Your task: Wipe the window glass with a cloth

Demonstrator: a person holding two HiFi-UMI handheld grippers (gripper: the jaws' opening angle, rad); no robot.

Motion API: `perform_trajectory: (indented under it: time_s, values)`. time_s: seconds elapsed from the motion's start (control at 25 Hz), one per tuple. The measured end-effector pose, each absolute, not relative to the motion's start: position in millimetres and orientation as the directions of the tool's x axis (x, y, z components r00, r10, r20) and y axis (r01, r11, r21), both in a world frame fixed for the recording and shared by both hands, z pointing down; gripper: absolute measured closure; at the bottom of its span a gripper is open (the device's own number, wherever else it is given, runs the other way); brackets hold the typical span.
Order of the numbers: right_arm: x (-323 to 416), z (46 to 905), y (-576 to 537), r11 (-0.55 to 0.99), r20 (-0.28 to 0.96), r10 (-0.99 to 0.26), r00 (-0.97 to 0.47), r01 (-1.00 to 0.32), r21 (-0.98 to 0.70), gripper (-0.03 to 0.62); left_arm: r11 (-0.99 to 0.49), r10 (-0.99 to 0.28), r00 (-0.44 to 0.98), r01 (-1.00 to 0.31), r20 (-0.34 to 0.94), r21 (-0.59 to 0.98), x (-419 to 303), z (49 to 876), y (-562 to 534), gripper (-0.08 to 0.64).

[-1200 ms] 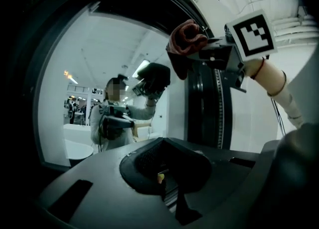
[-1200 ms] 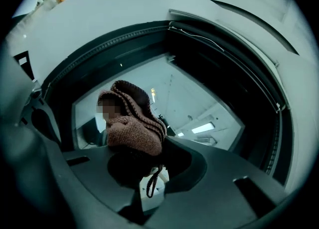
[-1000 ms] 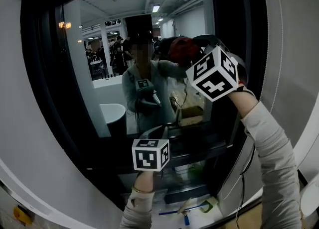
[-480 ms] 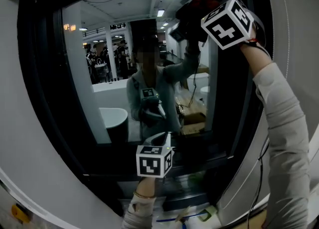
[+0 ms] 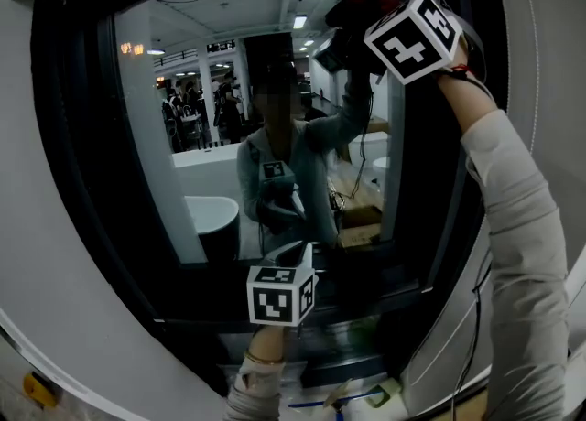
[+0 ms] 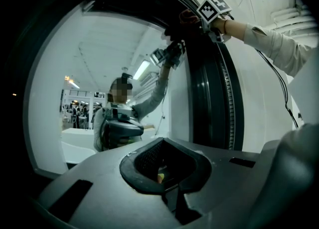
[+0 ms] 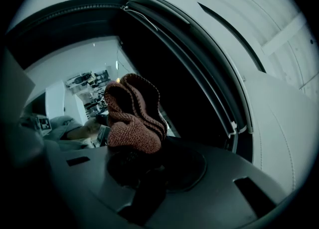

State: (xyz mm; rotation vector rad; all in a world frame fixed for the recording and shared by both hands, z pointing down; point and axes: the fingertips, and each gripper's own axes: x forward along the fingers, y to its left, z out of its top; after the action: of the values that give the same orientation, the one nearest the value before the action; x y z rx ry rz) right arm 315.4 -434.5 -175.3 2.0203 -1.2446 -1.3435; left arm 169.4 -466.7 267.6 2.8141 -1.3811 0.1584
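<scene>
Cloth [image 7: 133, 116] sits pinched in my right claw [image 7: 135, 154], high on the right side of the glass [image 5: 211, 135]. I should press it flat and sweep left slowly.

No words or numbers are legible — the lower cube [image 5: 279, 296] and upper cube [image 5: 412, 35] bear only square markers.

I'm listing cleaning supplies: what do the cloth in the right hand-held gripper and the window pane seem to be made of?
The reddish-brown striped cloth looks like knitted yarn, matte and soft: ribbed stitches and darker bands show. The large window pane looks like smooth, glossy glass: it mirrors the person and ceiling lights.
</scene>
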Motion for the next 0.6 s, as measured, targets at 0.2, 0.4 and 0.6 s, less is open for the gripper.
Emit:
perform_trajectory:
  time_s: [0.2,0.4,0.6]
  values:
    - [308.6,-144.5,-435.8,-0.466,-0.475,-0.874,0.106,-0.467,0.752,0.549,-0.613,-0.789,0.609,-0.79,0.082,-0.033,166.4,265.1,-463.1,0.557]
    - [304.1,-116.1,-437.4,-0.419,-0.431,-0.898,0.087,-0.47,0.777,0.549,-0.621,-0.782,0.618,-0.783,0.083,-0.025,167.5,266.9,-457.9,0.557]
    - [294.8,-89.4,-435.5,-0.375,-0.397,-0.916,0.06,-0.478,0.794,0.549,-0.628,-0.777,0.625,-0.778,0.078,-0.017,164.9,266.7,-451.2,0.557]
